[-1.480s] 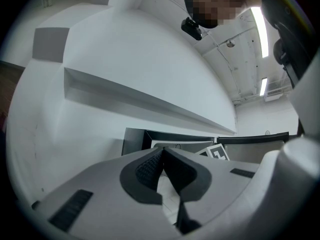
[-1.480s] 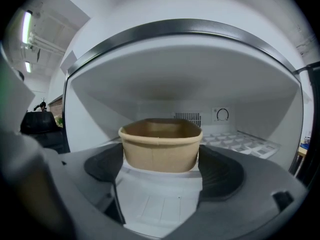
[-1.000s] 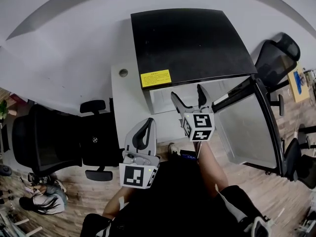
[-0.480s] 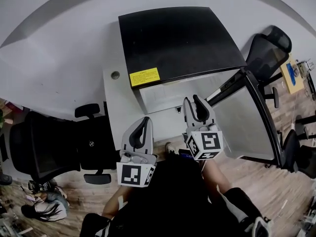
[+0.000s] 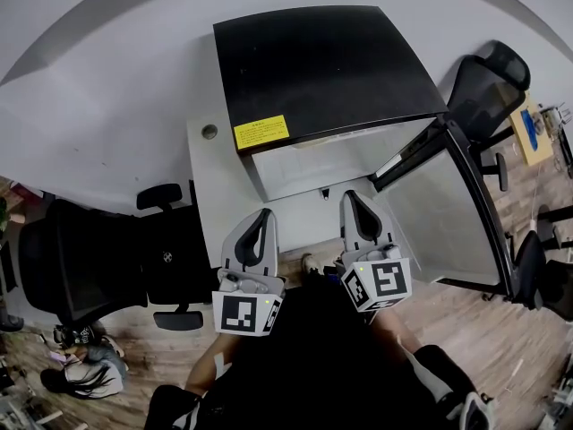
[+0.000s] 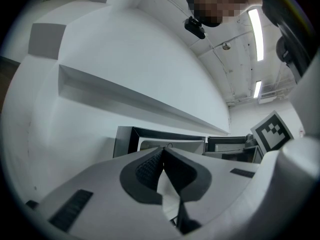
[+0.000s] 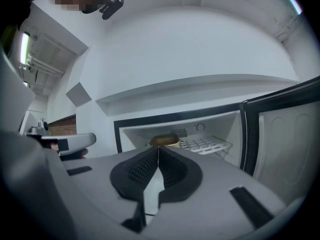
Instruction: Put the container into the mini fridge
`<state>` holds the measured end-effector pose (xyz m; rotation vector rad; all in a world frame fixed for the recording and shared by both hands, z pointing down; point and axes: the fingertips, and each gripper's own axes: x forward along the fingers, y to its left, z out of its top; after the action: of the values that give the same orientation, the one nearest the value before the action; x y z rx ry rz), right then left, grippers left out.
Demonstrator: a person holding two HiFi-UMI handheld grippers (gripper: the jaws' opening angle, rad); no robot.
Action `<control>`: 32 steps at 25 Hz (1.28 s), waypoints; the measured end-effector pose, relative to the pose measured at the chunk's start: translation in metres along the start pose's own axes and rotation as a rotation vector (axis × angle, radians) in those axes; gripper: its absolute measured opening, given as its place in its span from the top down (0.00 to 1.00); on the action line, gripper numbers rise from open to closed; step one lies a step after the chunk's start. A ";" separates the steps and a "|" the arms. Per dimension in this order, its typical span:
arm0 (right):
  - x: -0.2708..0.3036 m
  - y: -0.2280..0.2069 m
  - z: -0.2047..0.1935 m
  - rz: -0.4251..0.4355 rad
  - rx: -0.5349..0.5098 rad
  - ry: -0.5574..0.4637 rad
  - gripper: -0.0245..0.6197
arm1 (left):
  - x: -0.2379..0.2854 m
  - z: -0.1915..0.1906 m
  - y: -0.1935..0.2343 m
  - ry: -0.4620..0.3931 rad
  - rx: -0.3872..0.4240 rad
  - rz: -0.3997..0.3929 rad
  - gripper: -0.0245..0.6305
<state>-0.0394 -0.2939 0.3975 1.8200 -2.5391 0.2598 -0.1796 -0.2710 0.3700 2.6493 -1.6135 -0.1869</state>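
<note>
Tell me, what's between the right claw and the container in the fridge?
Nothing. In the right gripper view the shut right claw points at the container, with only the fridge's open front between them.

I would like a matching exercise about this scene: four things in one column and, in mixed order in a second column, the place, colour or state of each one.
Column A
1. container
2. door
3. label
4. right claw

Column B
a. yellow
b. swung open
c. inside the fridge
d. shut, with nothing in it

Pairs: 1-c, 2-b, 3-a, 4-d
</note>
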 end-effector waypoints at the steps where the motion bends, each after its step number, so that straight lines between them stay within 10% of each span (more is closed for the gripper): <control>1: -0.001 0.001 0.000 0.002 0.005 -0.001 0.94 | 0.000 0.000 0.000 -0.001 0.001 -0.001 0.95; 32: -0.008 0.006 0.002 0.019 0.001 -0.004 0.94 | -0.007 0.000 -0.003 0.003 -0.016 0.006 0.95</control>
<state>-0.0425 -0.2844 0.3937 1.7988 -2.5604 0.2582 -0.1802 -0.2637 0.3705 2.6314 -1.6126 -0.1943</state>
